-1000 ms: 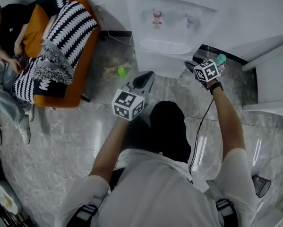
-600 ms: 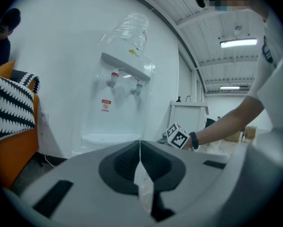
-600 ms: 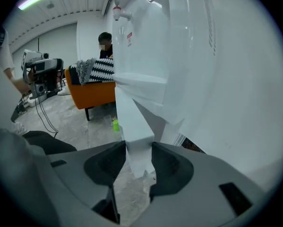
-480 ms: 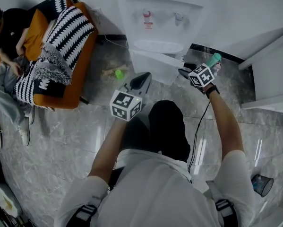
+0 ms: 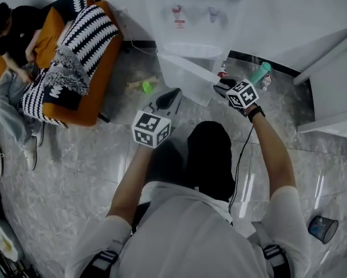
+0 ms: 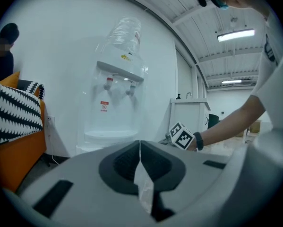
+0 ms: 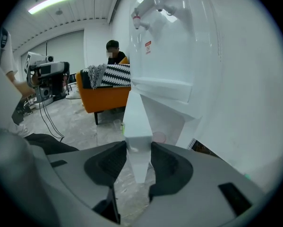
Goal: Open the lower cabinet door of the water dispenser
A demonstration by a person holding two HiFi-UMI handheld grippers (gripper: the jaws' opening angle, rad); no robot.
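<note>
My right gripper [image 7: 139, 161] has its fingers clamped on the free edge of the lower cabinet door [image 7: 137, 122]. They just closed in on it for the pull. The door stands partly out from the water dispenser [image 5: 193, 16] base. Left gripper [image 6: 140, 167] has its fingers together and empty, held clear of the swing.

Head view: from above the person, facing steeply down on the floor [image 5: 75, 167], water dispenser [image 5: 193, 16] at top edge. Left gripper view: low, abt level, facing dispenser front from farther back. Right gripper view: v. close, looks along lower cabinet door [image 7: 136, 126] edge twd orange sofa [image 7: 106, 91]. All 3 share dispenser + sofa.
</note>
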